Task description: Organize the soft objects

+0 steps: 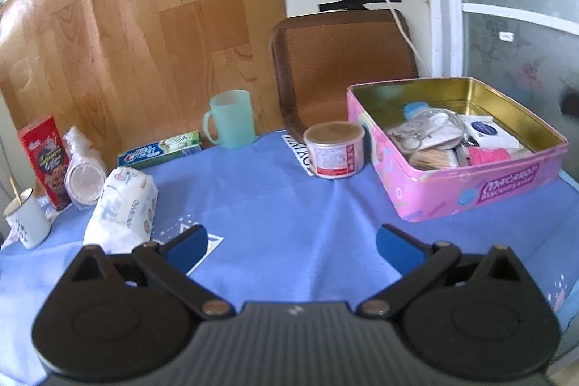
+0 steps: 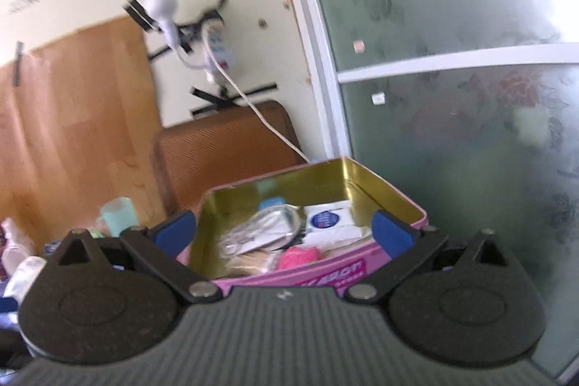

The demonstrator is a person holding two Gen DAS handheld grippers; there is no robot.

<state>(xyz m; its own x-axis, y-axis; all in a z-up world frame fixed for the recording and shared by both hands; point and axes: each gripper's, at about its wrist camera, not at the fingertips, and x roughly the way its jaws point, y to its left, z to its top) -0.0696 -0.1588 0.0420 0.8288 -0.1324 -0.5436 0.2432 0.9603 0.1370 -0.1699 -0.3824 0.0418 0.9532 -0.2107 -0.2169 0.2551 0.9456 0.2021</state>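
Observation:
A pink biscuit tin point(image 1: 506, 185) stands open at the right of the blue tablecloth. It holds a bagged grey soft toy point(image 1: 427, 132), a white pack point(image 1: 488, 131), a pink soft item point(image 1: 486, 156) and a beige one point(image 1: 434, 160). A white soft tissue pack point(image 1: 125, 205) lies at the left. My left gripper point(image 1: 291, 246) is open and empty over the cloth, between the pack and the tin. My right gripper point(image 2: 282, 228) is open and empty, just above the tin's near wall point(image 2: 307, 272), with the white pack point(image 2: 331, 221) and pink item point(image 2: 298, 257) beyond.
A tin can point(image 1: 334, 151) stands left of the pink tin. At the back are a teal mug point(image 1: 229, 118), a toothpaste box point(image 1: 161, 151), a red box point(image 1: 45, 158), bagged cups point(image 1: 83, 172) and a white enamel cup point(image 1: 27, 223). A brown chair point(image 1: 340, 60) stands behind the table.

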